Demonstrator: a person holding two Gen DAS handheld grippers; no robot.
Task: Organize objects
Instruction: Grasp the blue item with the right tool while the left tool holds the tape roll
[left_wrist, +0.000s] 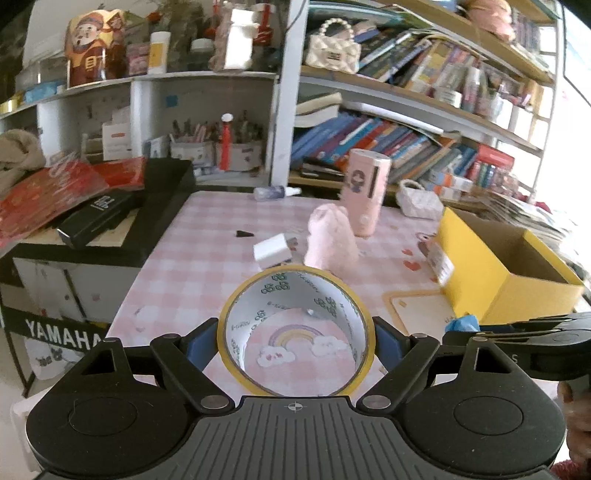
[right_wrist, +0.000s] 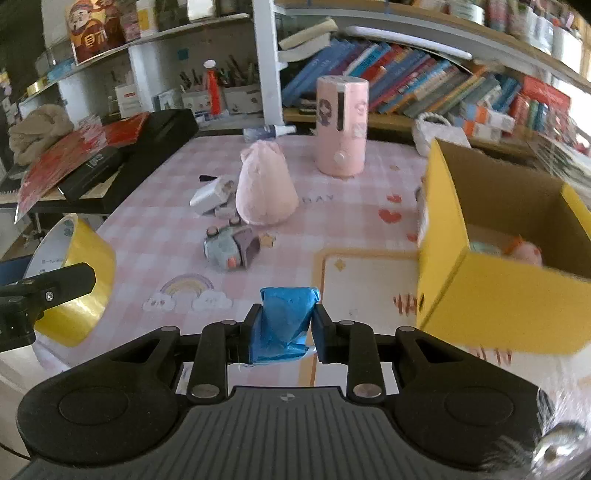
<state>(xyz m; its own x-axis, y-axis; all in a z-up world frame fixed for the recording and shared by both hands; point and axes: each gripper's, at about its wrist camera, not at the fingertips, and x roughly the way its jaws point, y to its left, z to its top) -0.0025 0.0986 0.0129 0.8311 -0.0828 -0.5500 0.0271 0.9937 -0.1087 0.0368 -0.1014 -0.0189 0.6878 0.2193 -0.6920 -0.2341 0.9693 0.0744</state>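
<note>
My left gripper (left_wrist: 295, 343) is shut on a roll of yellow tape (left_wrist: 291, 291), its blue pads pressing the roll's two sides above the pink checked tablecloth (left_wrist: 207, 258). The right wrist view shows the same roll (right_wrist: 81, 266) at the far left. My right gripper (right_wrist: 284, 328) is shut on a crumpled blue packet (right_wrist: 284, 314), held above the table's near edge. An open yellow cardboard box (right_wrist: 498, 295) stands just right of the packet, with small toys (right_wrist: 524, 251) inside. From the left wrist view, the box (left_wrist: 480, 277) is ahead on the right.
On the table stand a tall pink cylinder (right_wrist: 341, 125), a pink plush cone (right_wrist: 264, 188), a white charger (right_wrist: 210, 195), a grey toy (right_wrist: 229, 247) and a small bottle (right_wrist: 267, 131). Black cases (left_wrist: 110, 214) lie to the left. Crowded bookshelves (left_wrist: 406, 140) stand behind.
</note>
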